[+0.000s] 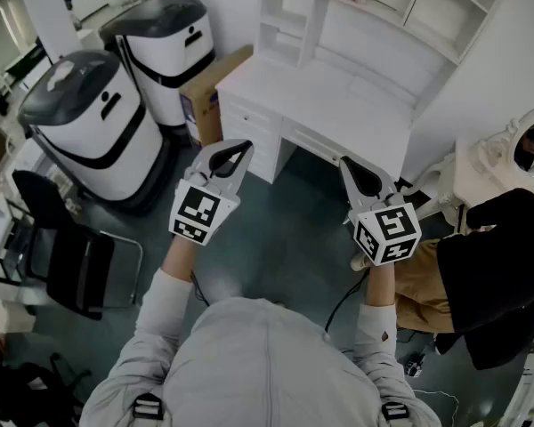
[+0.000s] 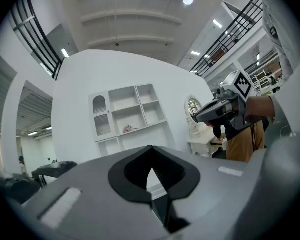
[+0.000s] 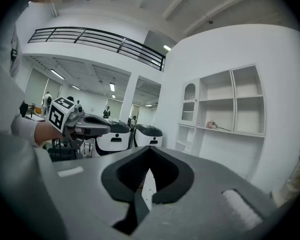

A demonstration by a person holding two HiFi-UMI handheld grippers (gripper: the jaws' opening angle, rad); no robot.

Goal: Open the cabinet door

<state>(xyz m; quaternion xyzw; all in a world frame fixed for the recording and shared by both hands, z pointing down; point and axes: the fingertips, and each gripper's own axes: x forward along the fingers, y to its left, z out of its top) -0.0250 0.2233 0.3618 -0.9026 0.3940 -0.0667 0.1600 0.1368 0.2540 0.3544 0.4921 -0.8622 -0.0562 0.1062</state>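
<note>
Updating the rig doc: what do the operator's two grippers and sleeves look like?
Both the left gripper and right gripper are light grey shells with black-lined jaws curving to a point. Each carries a white cube printed with black square markers. A black cable trails from the right one. The person wears a light grey long-sleeved top.

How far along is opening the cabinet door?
Nothing looks done yet: the cabinet door under the white desk appears closed. In hand: nothing. The left gripper and right gripper are both shut and empty, held in the air short of the desk. Still to do: reach the door, grip it, pull it open.
</note>
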